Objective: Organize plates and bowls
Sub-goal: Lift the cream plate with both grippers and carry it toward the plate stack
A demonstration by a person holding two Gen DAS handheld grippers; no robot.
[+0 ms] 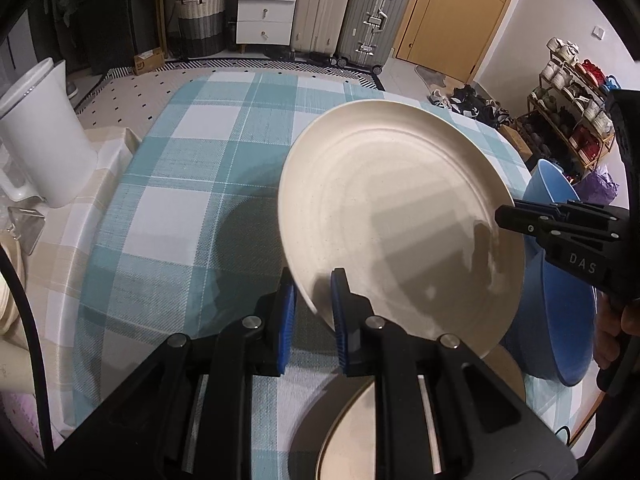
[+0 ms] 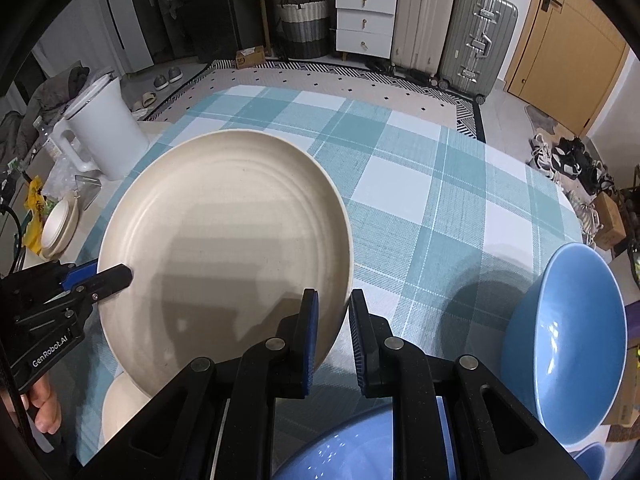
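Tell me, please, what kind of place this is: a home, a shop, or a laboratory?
Most likely a home, perhaps a living or dining room near the entrance. A checked tablecloth covers the table, suitcases stand by a wooden door, and a shoe rack is against the wall.

Matt cream plate point(image 1: 400, 208), woven tablecloth point(image 1: 192, 168)

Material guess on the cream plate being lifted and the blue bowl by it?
Cream plate: matte, finely speckled, with faint concentric ridges; looks like wheat-straw plastic or melamine, possibly unglazed ceramic.
Blue bowl: glossy with sharp white highlights inside, so glazed ceramic or glossy plastic; the look leaves it open.
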